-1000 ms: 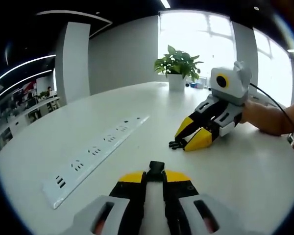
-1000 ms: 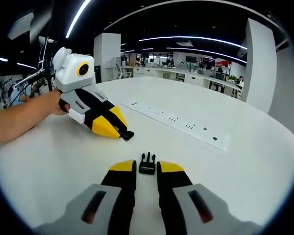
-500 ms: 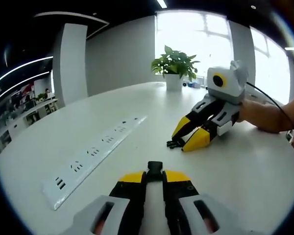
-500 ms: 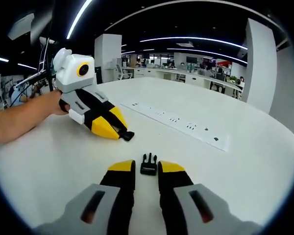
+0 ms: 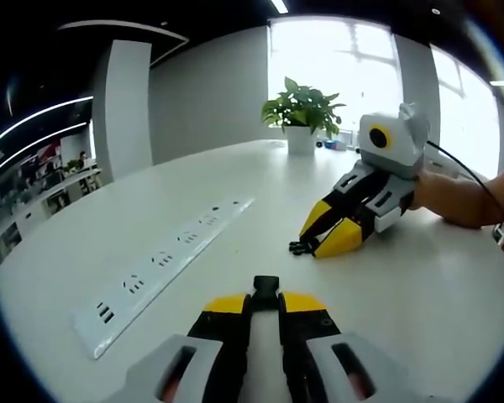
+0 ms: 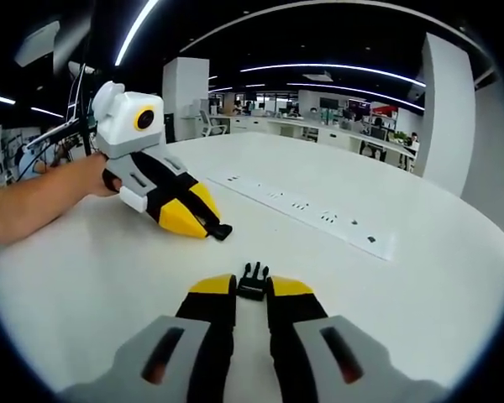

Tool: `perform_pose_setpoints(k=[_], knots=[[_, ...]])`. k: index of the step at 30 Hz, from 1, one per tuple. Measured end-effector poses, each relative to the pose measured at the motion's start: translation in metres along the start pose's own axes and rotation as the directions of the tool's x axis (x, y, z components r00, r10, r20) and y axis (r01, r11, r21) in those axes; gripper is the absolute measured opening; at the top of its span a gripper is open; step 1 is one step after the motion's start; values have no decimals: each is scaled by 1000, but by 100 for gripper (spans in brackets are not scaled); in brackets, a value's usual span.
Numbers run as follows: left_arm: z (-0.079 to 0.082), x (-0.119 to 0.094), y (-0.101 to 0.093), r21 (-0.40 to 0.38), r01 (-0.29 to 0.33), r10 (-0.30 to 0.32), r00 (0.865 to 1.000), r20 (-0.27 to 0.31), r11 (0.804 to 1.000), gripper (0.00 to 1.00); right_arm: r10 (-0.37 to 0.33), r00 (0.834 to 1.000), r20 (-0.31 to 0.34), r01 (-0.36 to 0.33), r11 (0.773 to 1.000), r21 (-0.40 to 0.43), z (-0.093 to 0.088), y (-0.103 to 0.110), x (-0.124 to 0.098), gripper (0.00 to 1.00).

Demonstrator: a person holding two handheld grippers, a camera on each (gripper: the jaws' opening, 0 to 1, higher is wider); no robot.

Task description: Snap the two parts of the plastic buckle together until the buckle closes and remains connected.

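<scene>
The black socket half of the buckle (image 5: 266, 285) sticks out between the yellow tips of my left gripper (image 5: 265, 300), which is shut on it just above the white table (image 5: 412, 294). The pronged half (image 6: 252, 275) lies on the table between the tips of my right gripper (image 6: 252, 290), whose jaws press against its sides. From the left gripper view, the right gripper (image 5: 317, 243) rests tip-down on the table, with the pronged half (image 5: 299, 248) poking out toward me. In the right gripper view, the left gripper (image 6: 205, 227) carries the socket half (image 6: 220, 232). The two halves are apart.
A long white power strip (image 5: 164, 260) (image 6: 307, 210) lies on the table beside both grippers. A potted plant (image 5: 302, 113) stands at the far edge by the window. A person's forearm (image 5: 466, 200) (image 6: 34, 201) holds each gripper. Office desks sit in the background.
My right gripper's jaws have closed in slightly around the pronged half. The left gripper view has shifted a little; both halves stay where they were.
</scene>
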State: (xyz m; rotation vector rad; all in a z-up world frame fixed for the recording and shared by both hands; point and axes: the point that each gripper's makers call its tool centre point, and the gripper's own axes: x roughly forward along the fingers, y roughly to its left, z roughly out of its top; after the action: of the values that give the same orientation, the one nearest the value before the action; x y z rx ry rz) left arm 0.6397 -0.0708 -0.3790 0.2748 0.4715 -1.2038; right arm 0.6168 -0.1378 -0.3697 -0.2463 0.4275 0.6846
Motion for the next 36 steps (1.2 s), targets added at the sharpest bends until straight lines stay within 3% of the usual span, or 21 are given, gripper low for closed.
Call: perform_pose_setpoints(k=[6,20,36], knots=[[0,-1,-2,-1,0,0,1000,1,1000,12,-4,1000,9,4,1000,8,1,1,1,20],[1,-2,-1,-1,-1,1,1000,0,1000,12,-51,999,-3,51,998,23,0,4,-2,14],[1,-2,-3,17,6,-6,1000,3,1000,11,-46,999,-2,46,999,0,-1,14,-6,12]])
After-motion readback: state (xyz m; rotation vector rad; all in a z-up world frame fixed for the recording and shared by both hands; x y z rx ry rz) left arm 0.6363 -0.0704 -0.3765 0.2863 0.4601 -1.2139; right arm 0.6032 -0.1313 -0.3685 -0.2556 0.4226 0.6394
